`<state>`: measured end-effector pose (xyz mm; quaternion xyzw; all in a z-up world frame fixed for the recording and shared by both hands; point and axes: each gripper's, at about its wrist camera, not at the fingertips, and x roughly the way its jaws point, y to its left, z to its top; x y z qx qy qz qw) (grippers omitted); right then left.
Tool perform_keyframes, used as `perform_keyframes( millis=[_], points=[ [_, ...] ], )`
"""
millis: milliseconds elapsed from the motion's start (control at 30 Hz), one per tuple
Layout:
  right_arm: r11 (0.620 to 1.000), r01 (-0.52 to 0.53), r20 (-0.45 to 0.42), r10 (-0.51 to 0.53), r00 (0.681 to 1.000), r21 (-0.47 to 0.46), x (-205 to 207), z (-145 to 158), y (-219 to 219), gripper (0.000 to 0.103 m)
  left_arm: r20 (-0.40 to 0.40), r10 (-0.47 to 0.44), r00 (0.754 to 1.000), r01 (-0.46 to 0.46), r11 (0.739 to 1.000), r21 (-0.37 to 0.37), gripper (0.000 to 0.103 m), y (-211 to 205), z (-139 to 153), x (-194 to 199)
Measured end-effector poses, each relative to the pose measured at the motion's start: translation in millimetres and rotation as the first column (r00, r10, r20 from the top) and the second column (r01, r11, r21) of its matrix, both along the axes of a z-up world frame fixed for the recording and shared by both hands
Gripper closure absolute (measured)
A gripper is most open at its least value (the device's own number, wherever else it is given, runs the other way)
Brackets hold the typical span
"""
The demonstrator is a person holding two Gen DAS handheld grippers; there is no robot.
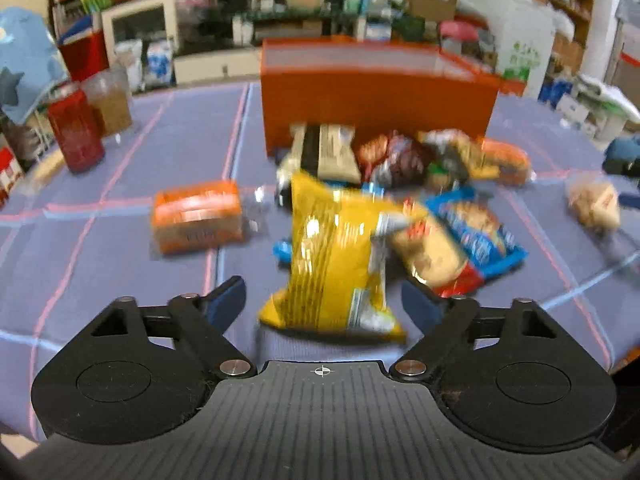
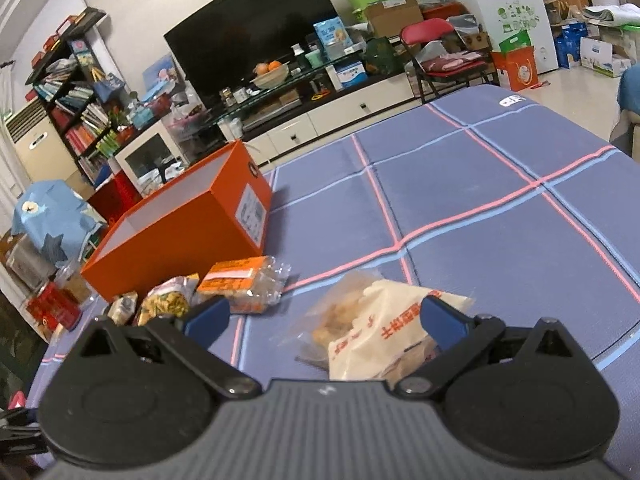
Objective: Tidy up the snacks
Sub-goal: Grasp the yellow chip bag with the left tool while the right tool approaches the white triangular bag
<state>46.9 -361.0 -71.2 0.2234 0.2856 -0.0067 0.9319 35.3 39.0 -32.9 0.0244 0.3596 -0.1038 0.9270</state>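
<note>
1. Yellow snack bag lies between the jaws of the left gripper; jaws stand wide, pads clear of the bag on both sides. Frame blurred.
2. Behind the bag, a heap of snack packets against the front wall of the open orange box, toward the far edge of the tabletop.
3. Orange-labelled packet lies apart, toward the tabletop's left edge.
4. Right gripper: jaws wide, over a clear-and-white snack bag; whether the pads touch it I cannot tell.
</note>
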Motion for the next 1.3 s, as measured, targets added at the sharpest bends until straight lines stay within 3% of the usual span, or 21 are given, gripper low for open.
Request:
perform_keyframes(
  millis=[133,233,300,400,500,667,800,933,967,1067,1200,1300],
  points=[
    [0.999,0.033,0.005,-0.033,0.999,-0.019,0,-1,-8,0.003,0.063,0.051,0.997,-0.046,0.996,-0.080,0.046,3,9,17],
    [0.997,0.061,-0.006,-0.062,0.998,-0.055,1,-3,-13,0.003,0.051,0.076,0.996,-0.065,0.981,-0.181,0.045,8,6,25],
    [0.992,0.025,-0.039,-0.030,0.999,-0.125,5,-7,-5,0.003,0.039,0.079,0.996,-0.068,0.973,-0.222,0.038,13,0,24],
    [0.965,-0.047,-0.098,0.022,0.995,-0.260,16,-16,16,0.003,0.012,0.070,0.997,-0.066,0.974,-0.215,0.035,17,-6,27],
    [0.935,-0.040,-0.081,0.013,0.997,-0.351,26,-17,26,0.003,0.016,0.074,0.997,-0.069,0.973,-0.223,0.034,21,-8,28],
    [0.943,-0.063,-0.146,0.016,0.989,-0.327,39,-28,27,0.003,-0.024,0.070,0.997,-0.074,0.964,-0.257,0.033,23,-16,30],
    [0.921,-0.098,-0.176,0.033,0.984,-0.376,37,-34,36,0.004,-0.024,0.056,0.998,-0.060,0.968,-0.243,0.032,18,-17,29],
    [0.924,-0.136,-0.185,0.072,0.980,-0.357,30,-36,45,0.003,-0.034,0.040,0.999,-0.047,0.973,-0.224,0.030,13,-20,31],
    [0.920,-0.164,-0.184,0.103,0.977,-0.357,29,-36,51,0.003,-0.041,0.044,0.998,-0.051,0.976,-0.213,0.035,11,-22,33],
    [0.899,-0.214,-0.191,0.150,0.970,-0.382,33,-37,64,0.003,-0.074,0.039,0.996,-0.053,0.979,-0.198,0.061,7,-30,42],
    [0.918,-0.172,-0.178,0.113,0.977,-0.358,40,-36,56,0.003,-0.069,0.043,0.997,-0.055,0.982,-0.180,0.069,6,-32,42],
    [0.922,-0.154,-0.154,0.105,0.982,-0.355,37,-40,54,0.002,-0.068,0.046,0.997,-0.057,0.984,-0.168,0.069,7,-32,37]
  ],
)
